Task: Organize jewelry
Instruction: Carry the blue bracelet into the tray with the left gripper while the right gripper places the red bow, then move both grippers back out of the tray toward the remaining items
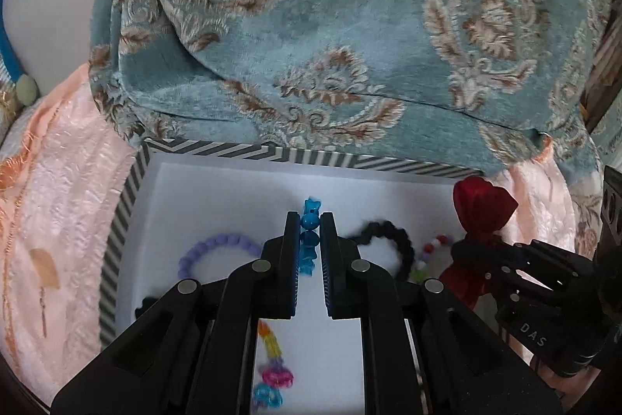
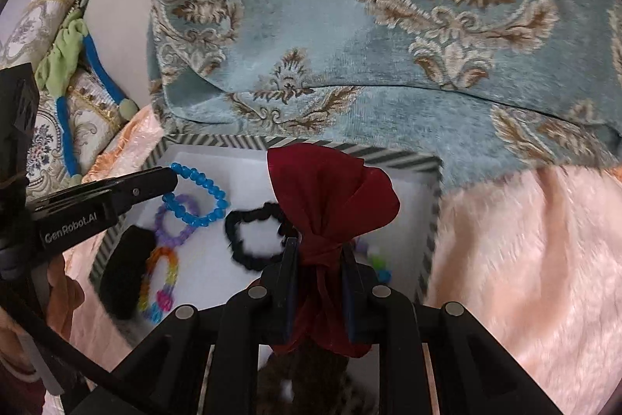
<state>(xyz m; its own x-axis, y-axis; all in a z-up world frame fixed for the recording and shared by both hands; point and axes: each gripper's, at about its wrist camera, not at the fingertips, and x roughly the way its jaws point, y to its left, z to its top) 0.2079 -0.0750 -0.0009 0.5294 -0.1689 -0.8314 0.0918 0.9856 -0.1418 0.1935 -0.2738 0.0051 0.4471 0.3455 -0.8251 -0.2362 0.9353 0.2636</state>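
My left gripper [image 1: 310, 220] is shut on a blue bead bracelet [image 1: 311, 218], which hangs over the white inside of a box with a striped rim [image 1: 120, 216]. In the right wrist view the same left gripper [image 2: 173, 177] comes in from the left with the blue bracelet [image 2: 202, 195] dangling from its tip. My right gripper [image 2: 319, 246] is shut on the knot of a dark red fabric bow [image 2: 330, 193] above the box's right half. From the left wrist view the right gripper [image 1: 472, 240] and the bow [image 1: 482, 207] sit at the right.
In the box lie a purple bead bracelet [image 2: 175, 224], a rainbow bead bracelet [image 2: 159, 279], a black scrunchie [image 2: 252, 236], a black fuzzy piece [image 2: 124, 271] and small coloured beads [image 1: 435, 247]. Pink furry cloth [image 2: 525, 259] surrounds the box; a blue patterned cushion [image 1: 350, 26] rises behind.
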